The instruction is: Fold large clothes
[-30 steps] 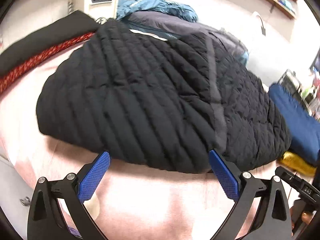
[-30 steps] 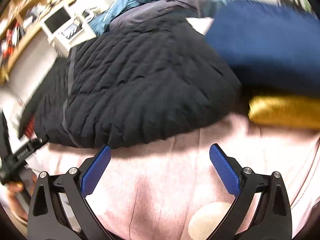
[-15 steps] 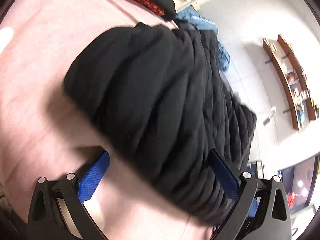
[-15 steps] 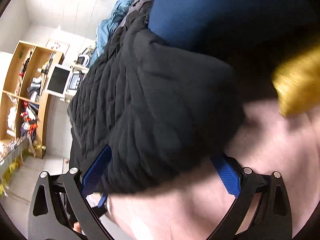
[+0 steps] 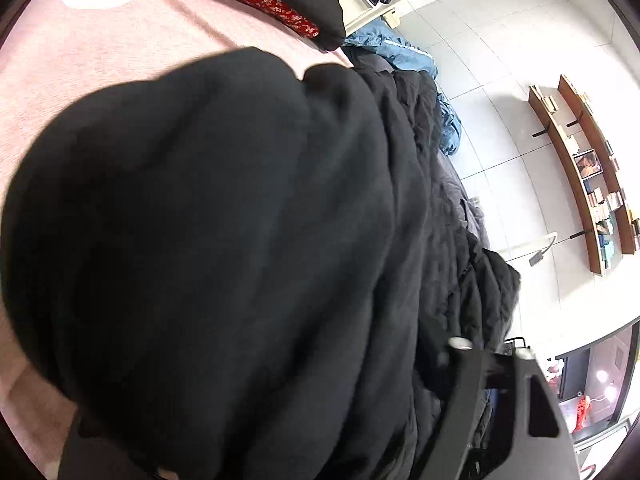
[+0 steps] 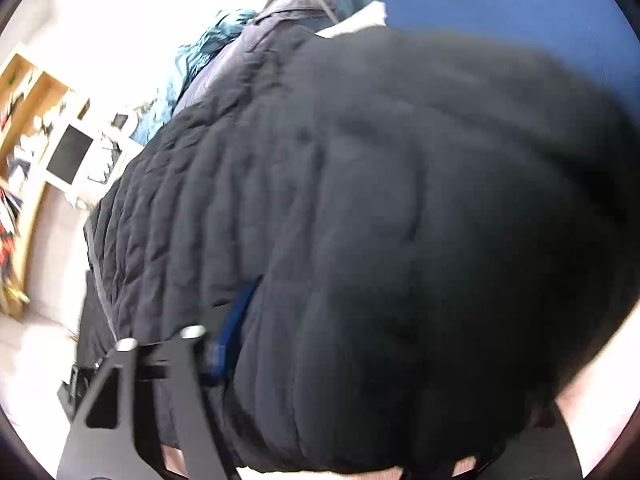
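A black quilted puffer jacket (image 5: 240, 240) lies folded on a pink bedsheet (image 5: 120, 48) and fills most of both views; it also shows in the right wrist view (image 6: 380, 220). My left gripper (image 5: 312, 432) is pushed against the jacket's left end, and the jacket bulges between its fingers and hides the blue pads. My right gripper (image 6: 320, 380) is pushed against the jacket's right end; one blue pad (image 6: 232, 328) shows pressed against the fabric. The jaws stand wide on both, with the jacket between them.
A black and red floral garment (image 5: 280, 4) lies at the far edge of the bed. A blue garment (image 5: 400, 52) and a grey one (image 6: 296, 12) lie beyond the jacket. A navy folded item (image 6: 500, 0) sits right beside the jacket. Shelves (image 5: 580, 168) line the wall.
Both grippers have moved in from in front of the jacket to its two ends, rolled sideways, and pushed in until the jacket fills the gap between the fingers.
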Available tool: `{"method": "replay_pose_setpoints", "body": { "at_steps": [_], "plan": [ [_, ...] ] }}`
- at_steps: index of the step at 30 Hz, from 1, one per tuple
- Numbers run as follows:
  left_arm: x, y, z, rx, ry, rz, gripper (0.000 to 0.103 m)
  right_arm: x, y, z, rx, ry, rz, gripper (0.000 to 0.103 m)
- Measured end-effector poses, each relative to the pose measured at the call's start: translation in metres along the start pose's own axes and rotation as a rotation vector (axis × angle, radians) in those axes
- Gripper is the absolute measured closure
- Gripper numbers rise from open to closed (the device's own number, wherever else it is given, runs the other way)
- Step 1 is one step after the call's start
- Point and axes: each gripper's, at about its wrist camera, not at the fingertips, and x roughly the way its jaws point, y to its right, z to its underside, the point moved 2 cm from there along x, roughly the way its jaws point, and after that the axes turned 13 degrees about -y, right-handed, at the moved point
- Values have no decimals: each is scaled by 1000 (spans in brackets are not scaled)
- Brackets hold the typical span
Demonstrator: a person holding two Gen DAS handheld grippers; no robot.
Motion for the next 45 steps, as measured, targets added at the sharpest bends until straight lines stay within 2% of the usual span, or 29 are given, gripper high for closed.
{"method": "replay_pose_setpoints", "body": {
  "at_steps": [1, 3, 7, 9, 11, 14, 16, 19, 23, 26, 29, 31, 32, 34, 35, 36, 37, 38, 39, 42, 45],
  "plan": [
    [-2, 1, 0, 1, 1, 6, 45, -4, -12, -1, -48, 6, 46, 60],
    [-10, 7, 3, 14, 9, 13, 63, -14, -39, -3, -164, 27, 121, 73],
    [-32, 28, 4, 64, 38, 28, 75, -52, -98, -11, -413, 133, 162, 80],
    [-44, 34, 5, 68, 53, 52, 77, -82, -131, -19, -544, 208, 152, 82],
    [-53, 47, 9, 75, 72, 66, 77, -108, -153, -27, -623, 265, 138, 84],
    [-61, 87, 21, 159, 81, 100, 78, -162, -178, -43, -731, 395, 170, 85],
    [-54, 123, 31, 220, 58, 146, 78, -196, -181, -50, -768, 472, 196, 86],
    [-27, 191, 58, 322, -18, 234, 78, -255, -163, -63, -744, 570, 243, 86],
    [25, 288, 106, 481, -140, 325, 77, -348, -74, -82, -606, 688, 364, 85],
    [73, 358, 161, 595, -263, 373, 76, -399, 2, -101, -464, 716, 449, 85],
    [129, 404, 216, 648, -406, 382, 73, -433, 98, -116, -282, 690, 476, 84],
    [170, 415, 266, 689, -512, 332, 69, -440, 166, -121, -159, 642, 484, 84],
    [183, 416, 279, 702, -539, 307, 63, -437, 203, -123, -86, 608, 482, 83],
    [208, 408, 305, 710, -572, 253, 47, -419, 269, -122, 79, 529, 414, 78],
    [215, 398, 312, 691, -570, 249, 36, -408, 305, -120, 177, 483, 342, 71],
    [223, 386, 311, 651, -592, 263, 28, -397, 337, -115, 264, 458, 248, 59],
    [231, 377, 309, 616, -618, 276, 27, -388, 359, -108, 321, 458, 153, 55],
    [235, 371, 307, 598, -638, 283, 26, -382, 371, -103, 343, 466, 83, 51],
    [237, 365, 306, 596, -649, 283, 26, -379, 374, -100, 332, 475, 66, 48],
    [232, 361, 303, 598, -663, 282, 24, -374, 361, -100, 262, 494, 170, 46],
    [225, 356, 292, 552, -669, 268, 19, -372, 362, -104, 301, 493, 138, 39]
  ]
}}
